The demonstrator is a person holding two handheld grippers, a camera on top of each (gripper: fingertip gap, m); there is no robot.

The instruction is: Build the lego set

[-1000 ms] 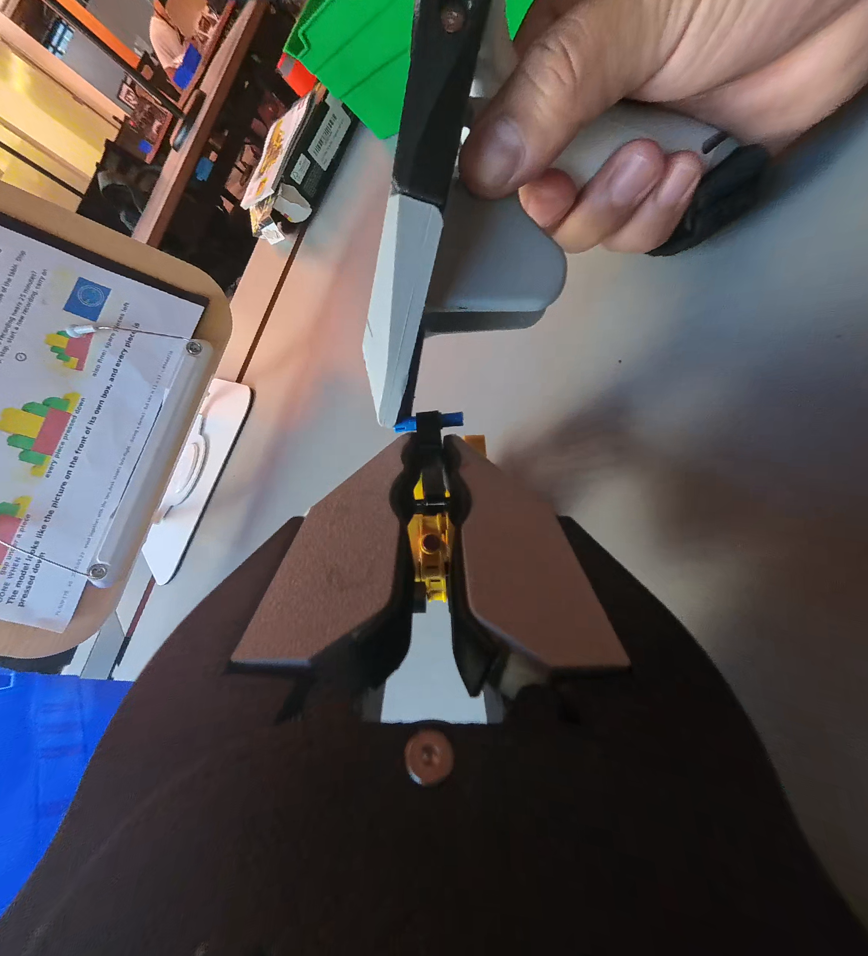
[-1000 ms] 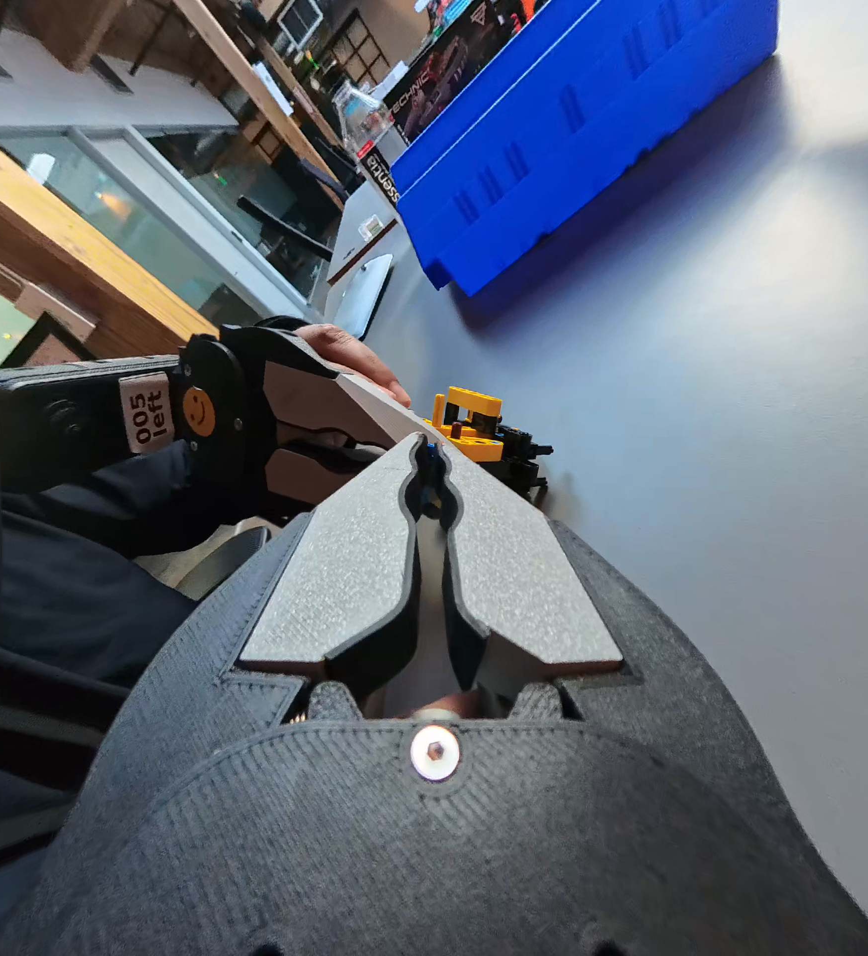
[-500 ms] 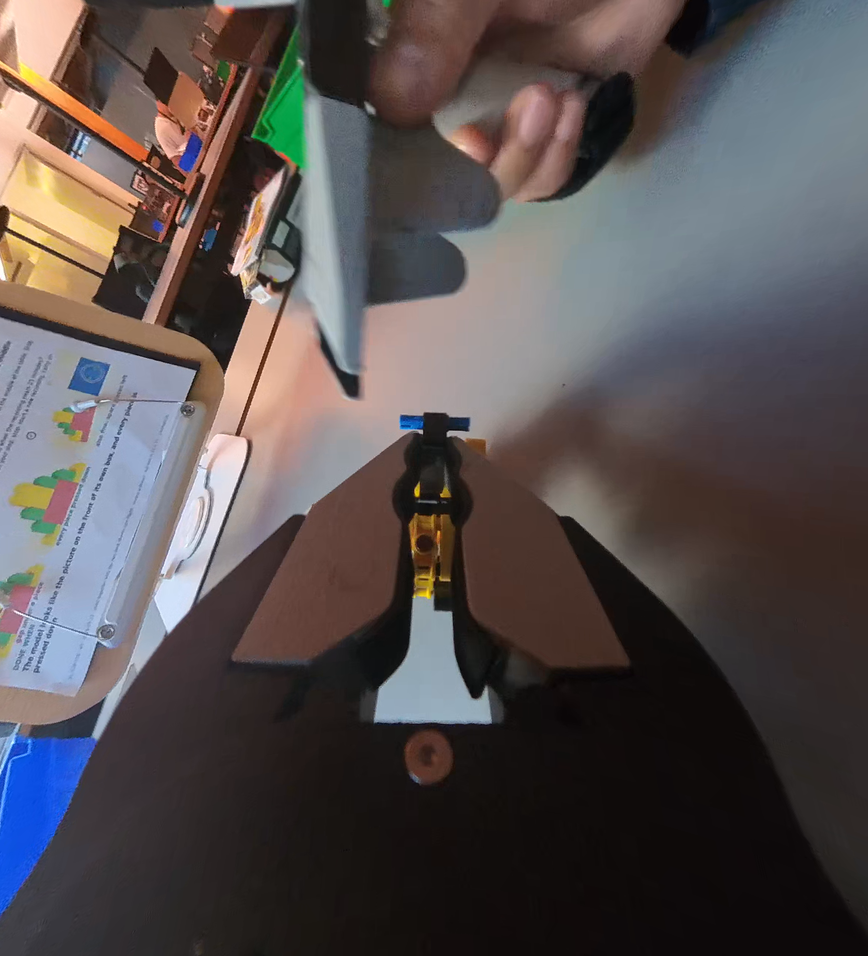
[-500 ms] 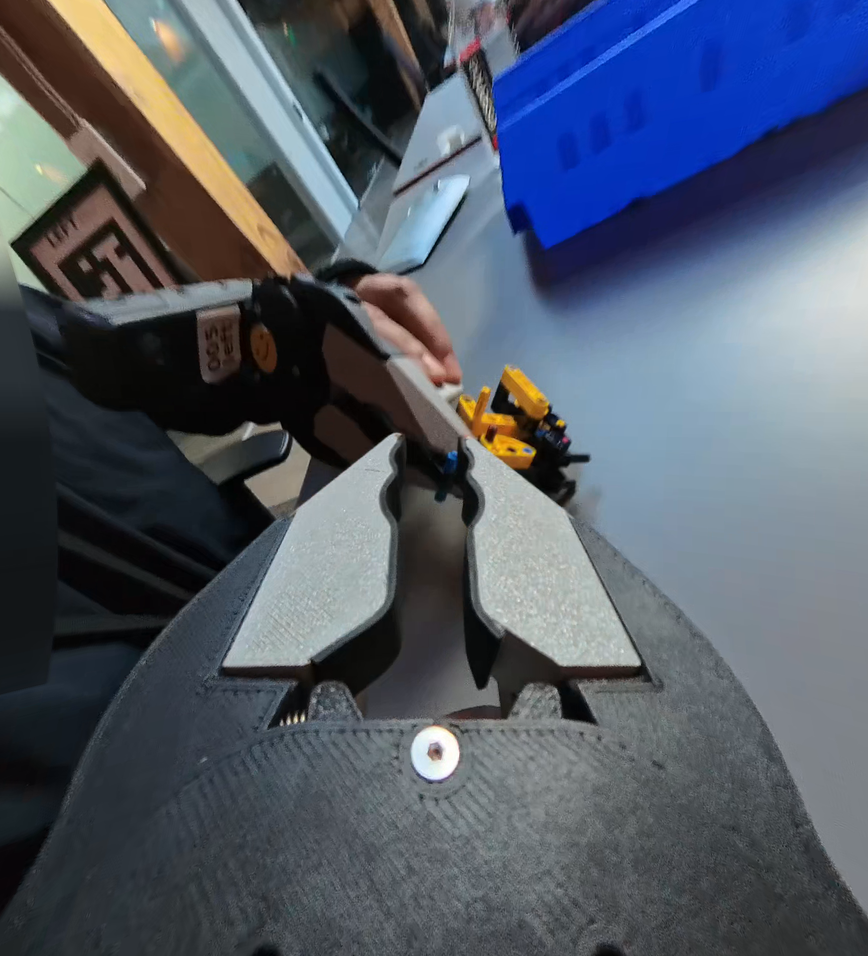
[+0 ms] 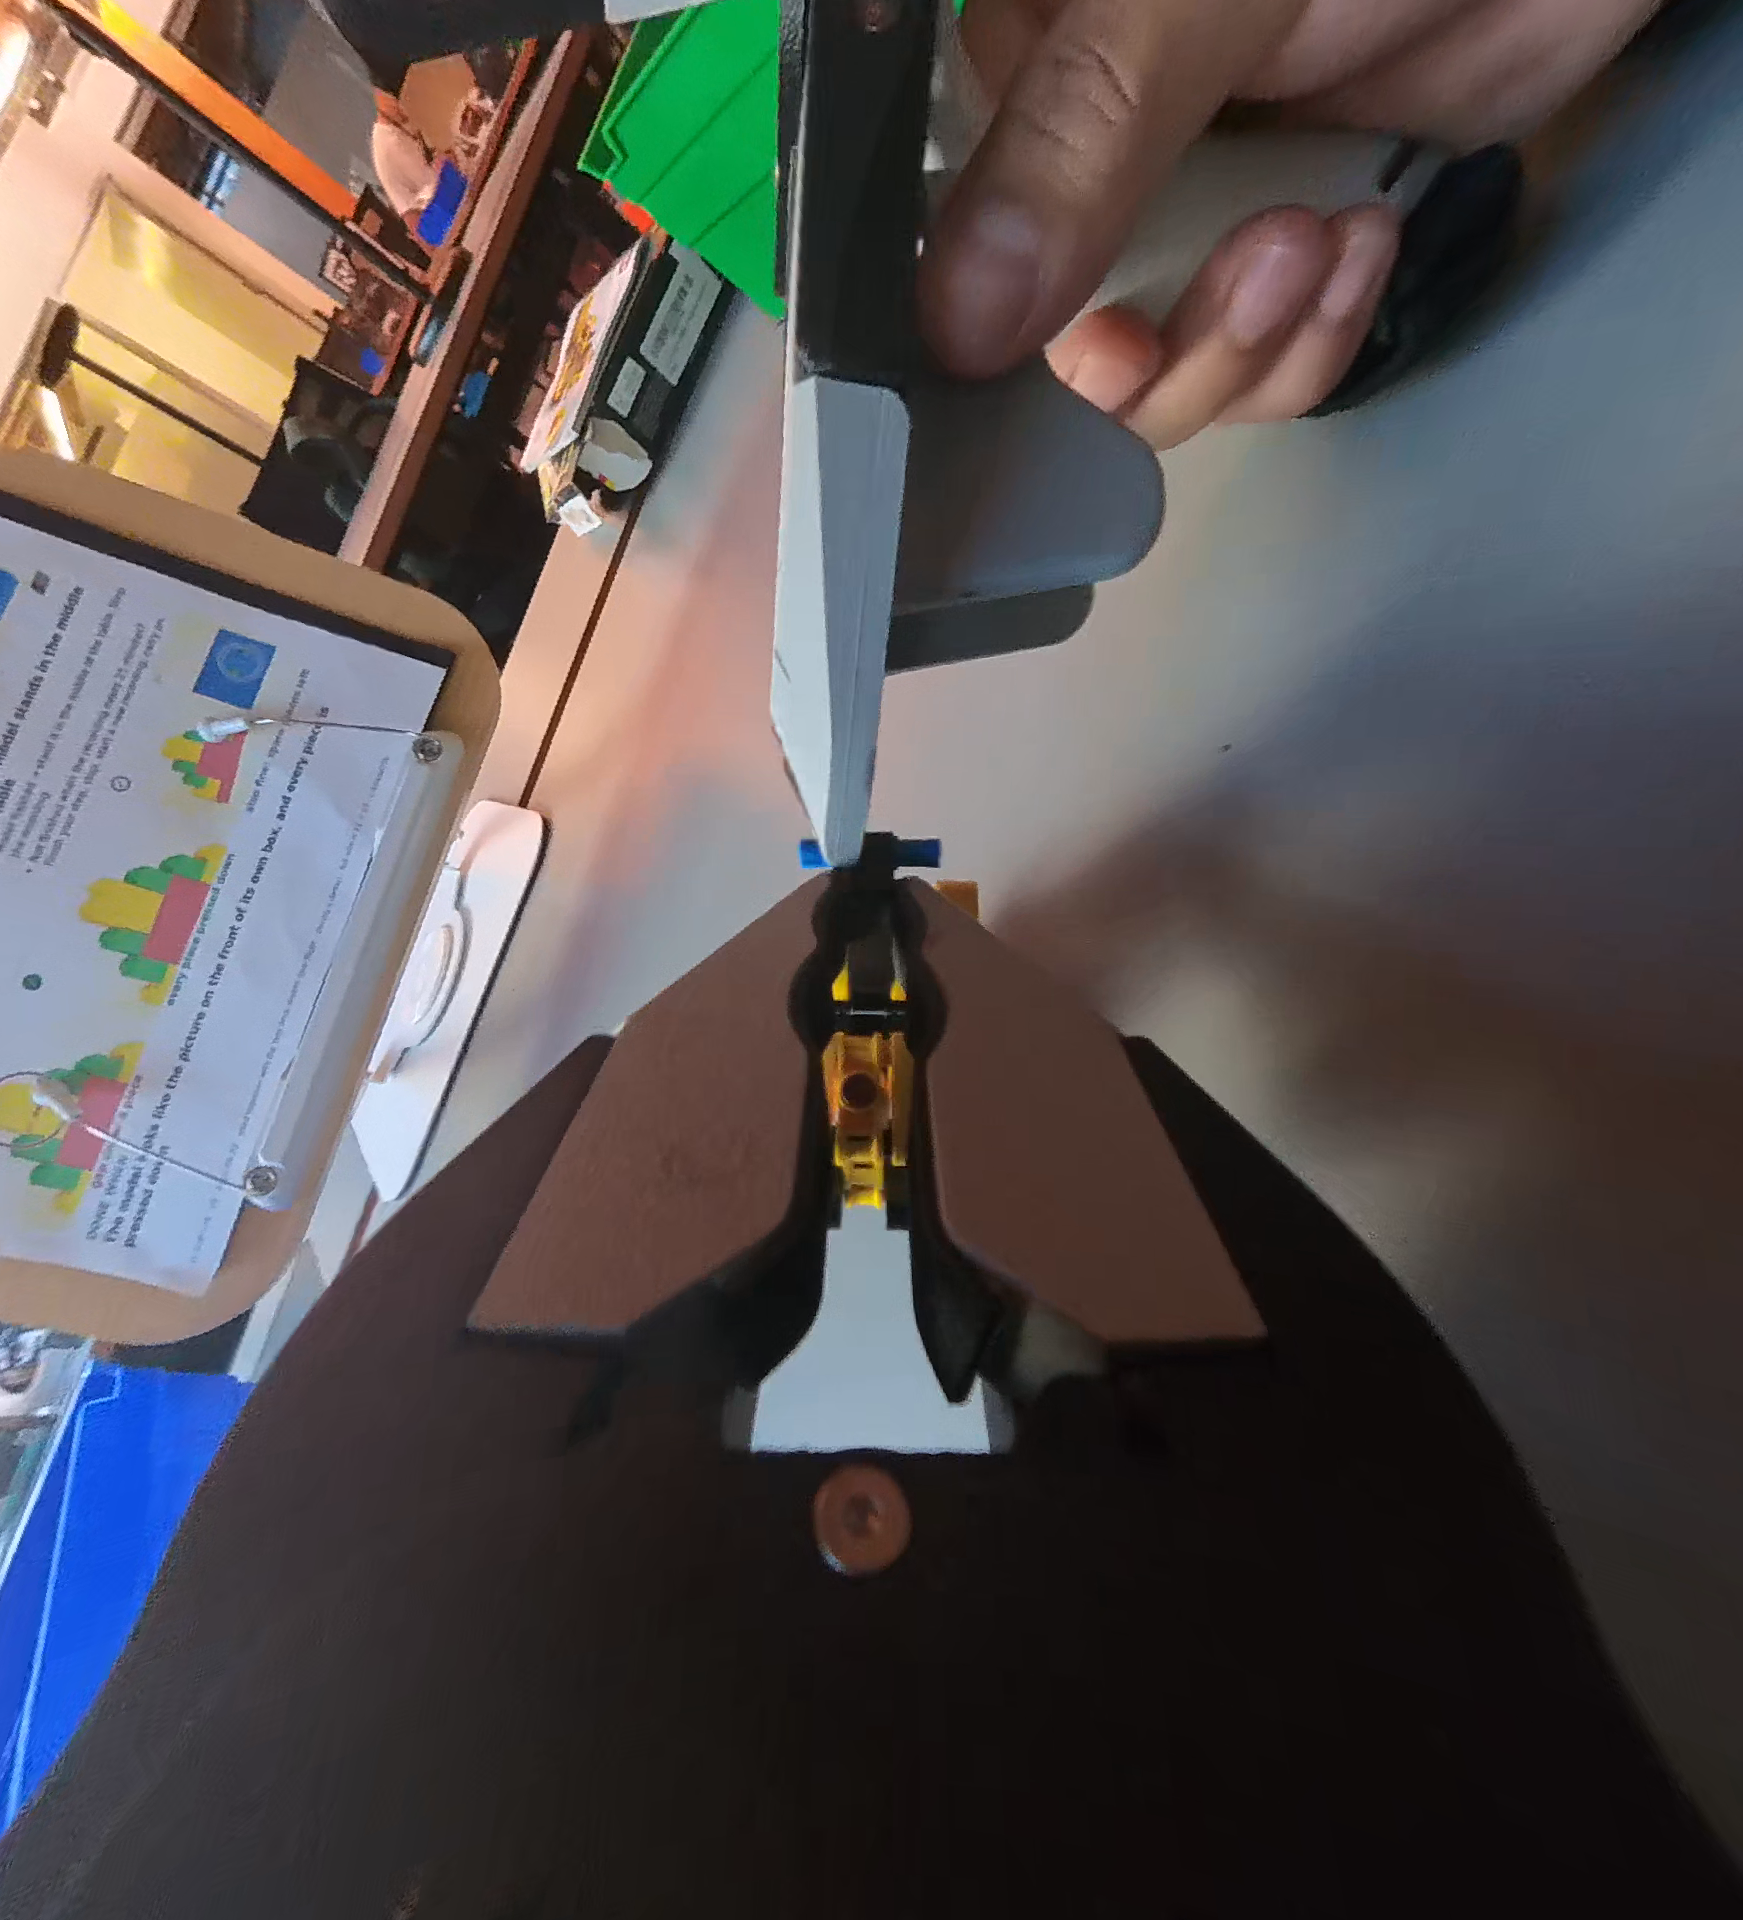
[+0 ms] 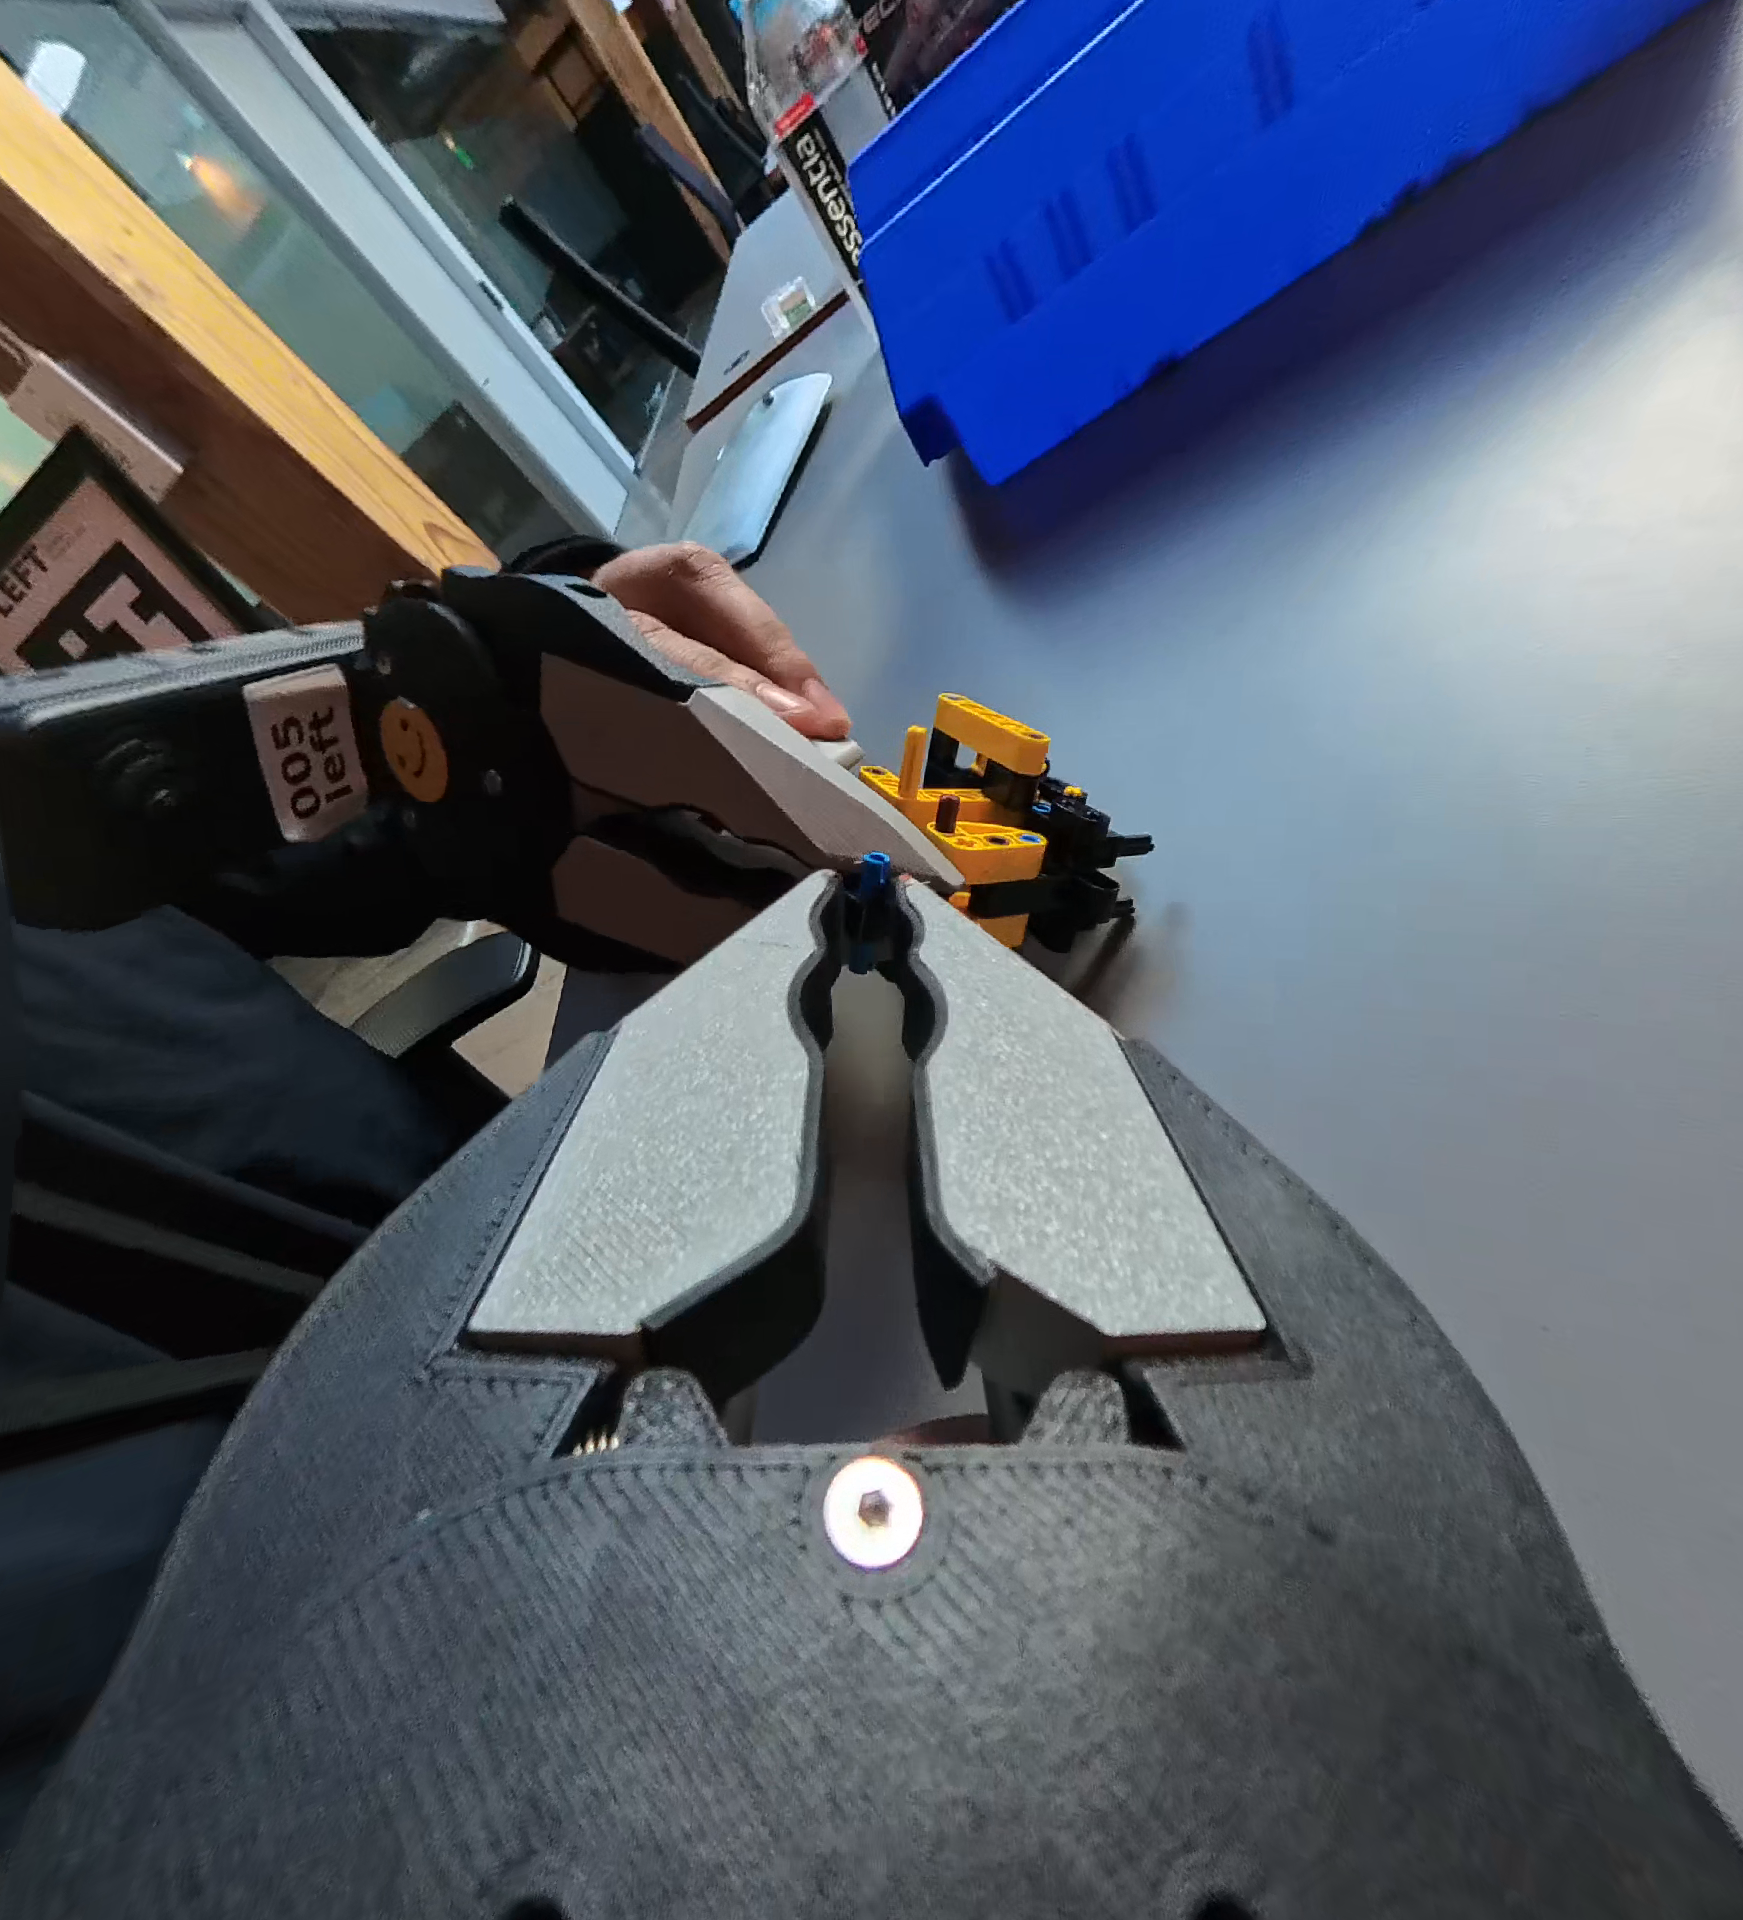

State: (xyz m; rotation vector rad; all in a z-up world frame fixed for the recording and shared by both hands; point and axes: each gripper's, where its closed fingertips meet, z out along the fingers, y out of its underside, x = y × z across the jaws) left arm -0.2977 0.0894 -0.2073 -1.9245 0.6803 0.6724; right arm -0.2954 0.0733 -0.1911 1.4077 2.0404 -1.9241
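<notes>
My left gripper (image 5: 872, 906) is shut on a small yellow and black lego model (image 5: 862, 1101), with the model's front end sticking out past the tips. A blue pin (image 5: 914, 852) sits crosswise in a black part at that end. My right gripper (image 6: 869, 902) is shut on this blue pin (image 6: 872, 868). In the left wrist view the right gripper (image 5: 844, 840) comes in from above, held by a hand (image 5: 1158, 208). In the right wrist view the yellow model (image 6: 992, 821) rests just above the grey table (image 6: 1469, 831), and the left gripper's upper finger (image 6: 794, 774) lies on it.
A blue bin (image 6: 1262, 208) stands at the back of the table. A clipboard with a picture instruction sheet (image 5: 171, 883) stands at the left on a white base (image 5: 477, 935). A green bin (image 5: 701, 135) and boxes lie farther back. The grippers are tip to tip, or close to it.
Half a second ago my right gripper was open and drawn back from the model. It has come back to the model's tip and shut on the blue pin. The left gripper keeps its hold.
</notes>
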